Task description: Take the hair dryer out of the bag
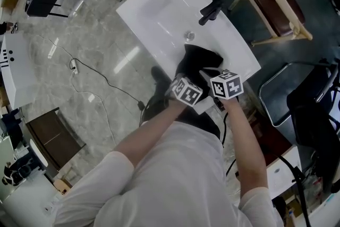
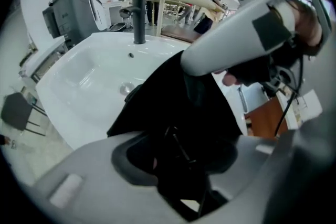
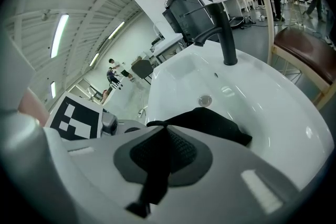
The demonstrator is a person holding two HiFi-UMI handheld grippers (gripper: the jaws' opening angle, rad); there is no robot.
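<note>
A black bag [image 1: 199, 61] lies over the near rim of a white sink [image 1: 159, 13]. My right gripper [image 1: 213, 74] is shut on a fold of the bag's edge; in the right gripper view the black fabric [image 3: 210, 120] runs up between its closed jaws [image 3: 157, 165]. My left gripper [image 1: 191, 80] points steeply down at the bag beside it. Its jaws [image 2: 184, 165] stand wide with the bag's dark fabric [image 2: 194, 97] and a thin cord between them. No pad visibly presses on anything. The hair dryer is hidden.
A black faucet [image 1: 211, 10] stands on the sink's far rim, the drain [image 3: 205, 100] in front of it. A wooden chair with a brown seat [image 1: 281, 2] and a black chair [image 1: 287, 93] stand to the right. A cable [image 1: 101, 80] lies on the floor.
</note>
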